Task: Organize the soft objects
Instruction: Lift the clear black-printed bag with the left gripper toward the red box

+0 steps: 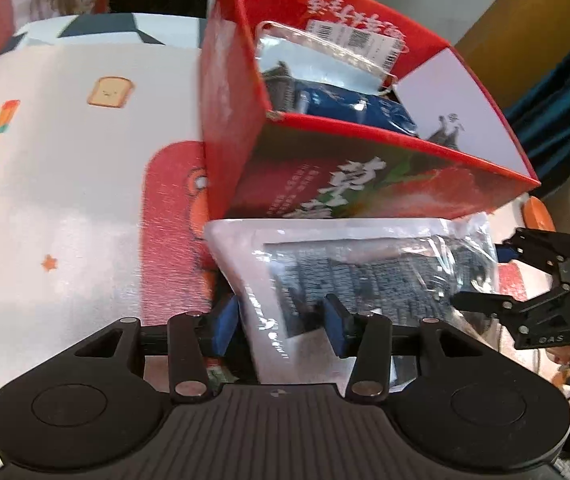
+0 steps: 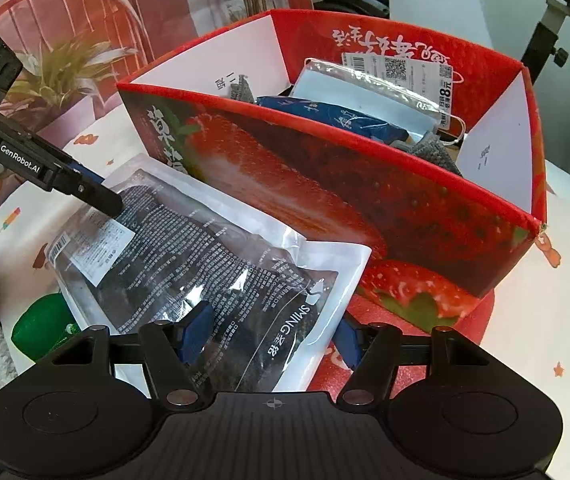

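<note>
Both grippers were on one packet [image 2: 205, 256], a clear-and-white plastic bag with dark fabric inside, lying just in front of the red box [image 2: 365, 208] and leaning on its front wall. My guess: two holds because the bag was floppy and would sag from one end.

Left gripper [image 1: 281, 322]: jaws about half open, astride a corner of the packet. The right-hand pad [image 1: 335, 330] lay against the plastic; the other pad stood clear of it, with a dark gap between. I judged that as no real hold.

Right gripper [image 2: 271, 334]: jaws about half open, over the packet's printed end. One pad [image 2: 197, 334] sat on top of the film, the other just off the edge. Whether it pinched, I could not tell.

The box had its open top towards me and already held a blue pouch [image 2: 337, 118], a pale tagged packet [image 2: 365, 92] and grey knit pieces [image 2: 433, 152]. Likely the packet was bound there too.

Not legible:
- box floor, hidden by contents
- packet's underside
- left view was motion-blurred
- green thing [image 2: 41, 322] at the right view's lower left, cut off by the packet
- what the fabric was.
</note>
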Tool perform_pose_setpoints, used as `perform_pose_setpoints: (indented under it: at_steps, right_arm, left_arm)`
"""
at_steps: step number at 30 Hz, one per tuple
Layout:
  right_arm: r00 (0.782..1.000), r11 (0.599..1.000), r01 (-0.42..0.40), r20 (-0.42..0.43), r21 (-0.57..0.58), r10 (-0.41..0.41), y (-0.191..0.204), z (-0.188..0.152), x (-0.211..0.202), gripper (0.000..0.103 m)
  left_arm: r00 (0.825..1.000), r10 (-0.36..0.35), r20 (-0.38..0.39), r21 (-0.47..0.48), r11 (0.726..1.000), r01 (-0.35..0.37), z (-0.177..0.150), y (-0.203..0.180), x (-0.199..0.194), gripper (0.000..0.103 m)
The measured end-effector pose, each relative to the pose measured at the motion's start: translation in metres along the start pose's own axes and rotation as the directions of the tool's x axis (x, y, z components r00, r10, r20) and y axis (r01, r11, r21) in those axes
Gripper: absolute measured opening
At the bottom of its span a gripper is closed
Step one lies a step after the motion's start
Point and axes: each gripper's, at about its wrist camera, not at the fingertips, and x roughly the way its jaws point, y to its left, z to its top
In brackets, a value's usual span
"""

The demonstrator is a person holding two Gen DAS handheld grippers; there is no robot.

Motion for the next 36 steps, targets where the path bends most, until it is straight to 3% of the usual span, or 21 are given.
perform_pose_setpoints:
  at_steps: [5,12,22,29,36]
  right_arm:
    - [0.999,0.997,0.041,0.036,-0.061,-0.039,0.011,0.0,-0.012,0.05]
    - [0.987,0.988,0.098,0.136,-0.123,-0.081,0.023,0.001,-0.043,0.032]
    - [0.963,0.978,0.125,0.257,-0.168,-0.079,0.038,0.013,-0.079,0.027]
    - [0.946,0.98,0.123,0.317,-0.159,-0.067,0.039,0.025,-0.093,0.027]
    - [0.915,0.979,0.144,0.397,-0.145,-0.075,0.034,0.046,-0.114,0.027]
  left_arm:
    - [1.0,-0.001,0.026,0.015,1.0,0.0,-0.004,-0.008,-0.002,0.052]
    - [0.994,0.0,0.111,0.083,0.996,-0.01,-0.014,-0.016,-0.035,0.051]
    - [0.97,0.008,0.242,0.108,0.993,-0.035,-0.03,-0.028,-0.079,0.05]
    - [0.941,0.013,0.338,0.09,0.995,-0.046,-0.028,-0.034,-0.106,0.049]
    - [0.89,0.019,0.455,0.1,0.992,-0.072,-0.011,-0.052,-0.129,0.049]
